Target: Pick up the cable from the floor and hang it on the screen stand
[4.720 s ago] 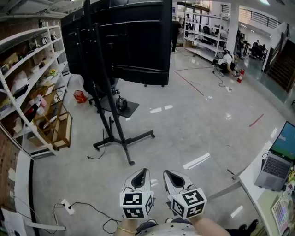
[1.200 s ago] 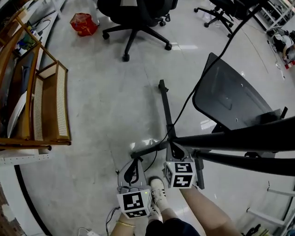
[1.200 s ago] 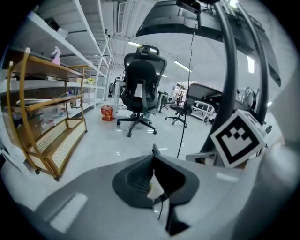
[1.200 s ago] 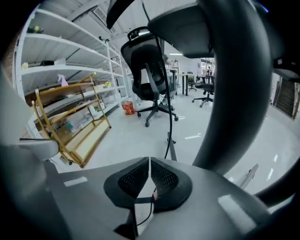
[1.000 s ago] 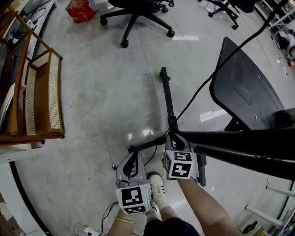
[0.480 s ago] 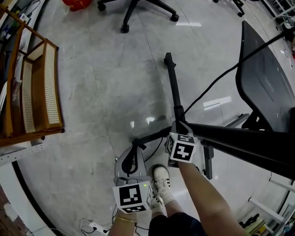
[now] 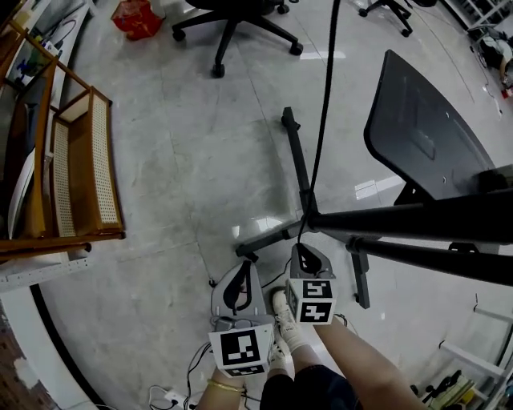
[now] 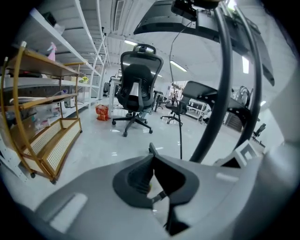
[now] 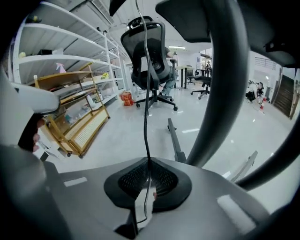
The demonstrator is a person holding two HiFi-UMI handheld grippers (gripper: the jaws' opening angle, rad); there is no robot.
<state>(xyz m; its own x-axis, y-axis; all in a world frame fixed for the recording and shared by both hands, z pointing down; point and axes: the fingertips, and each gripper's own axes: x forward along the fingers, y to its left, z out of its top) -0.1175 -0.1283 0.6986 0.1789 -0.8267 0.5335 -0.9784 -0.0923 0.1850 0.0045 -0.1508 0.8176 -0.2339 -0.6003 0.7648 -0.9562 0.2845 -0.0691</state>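
The cable [image 7: 322, 120] runs down from the top edge of the head view, centre, into the right gripper [image 7: 303, 252], whose jaws are clamped on it. It crosses the stand [image 7: 294, 156], whose leg lies on the floor at mid-frame. The left gripper [image 7: 242, 271], lower centre, has its jaws together with nothing between them. A chair [image 7: 232, 20] is at the top and a shelf [image 7: 80, 172] at the left.

An open office-workshop: a swivel chair [image 8: 139, 82], metal storage shelving [image 9: 65, 59] and a polished grey floor [image 7: 200, 160].
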